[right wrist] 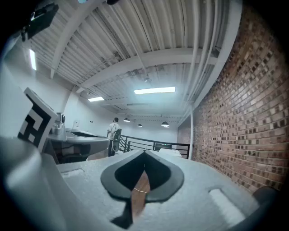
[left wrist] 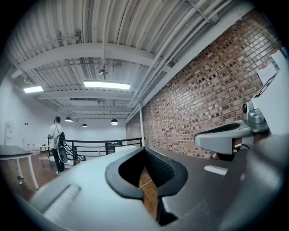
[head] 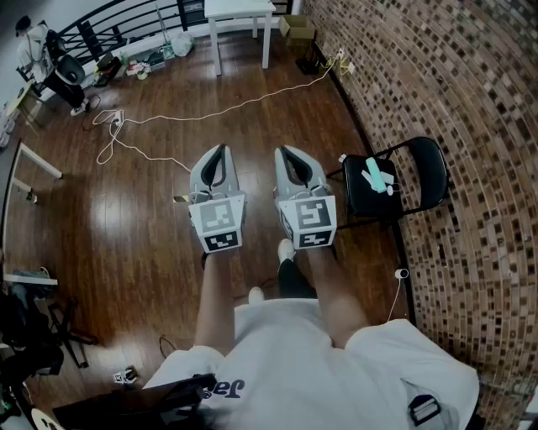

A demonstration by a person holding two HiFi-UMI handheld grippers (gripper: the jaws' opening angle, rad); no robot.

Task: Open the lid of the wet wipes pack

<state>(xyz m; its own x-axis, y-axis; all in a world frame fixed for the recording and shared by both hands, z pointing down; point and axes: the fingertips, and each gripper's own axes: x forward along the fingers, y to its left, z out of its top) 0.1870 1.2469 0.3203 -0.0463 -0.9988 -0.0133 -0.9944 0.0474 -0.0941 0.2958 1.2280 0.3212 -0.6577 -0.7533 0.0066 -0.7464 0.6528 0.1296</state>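
Note:
A pale green and white wet wipes pack (head: 377,177) lies on the seat of a black folding chair (head: 427,165) by the brick wall, to the right of both grippers. I hold my left gripper (head: 220,149) and right gripper (head: 284,151) level and side by side over the wooden floor, well apart from the pack. Both are shut with nothing between the jaws. In the left gripper view the tips (left wrist: 143,150) meet over a sliver of floor; the right gripper view shows the same (right wrist: 144,153). Neither gripper view shows the pack.
A brick wall (head: 471,126) runs along the right. A white cable (head: 210,113) snakes over the floor ahead. A white table (head: 239,10) and a cardboard box (head: 297,29) stand at the far end by a black railing (left wrist: 90,145). A person (left wrist: 56,135) stands far off.

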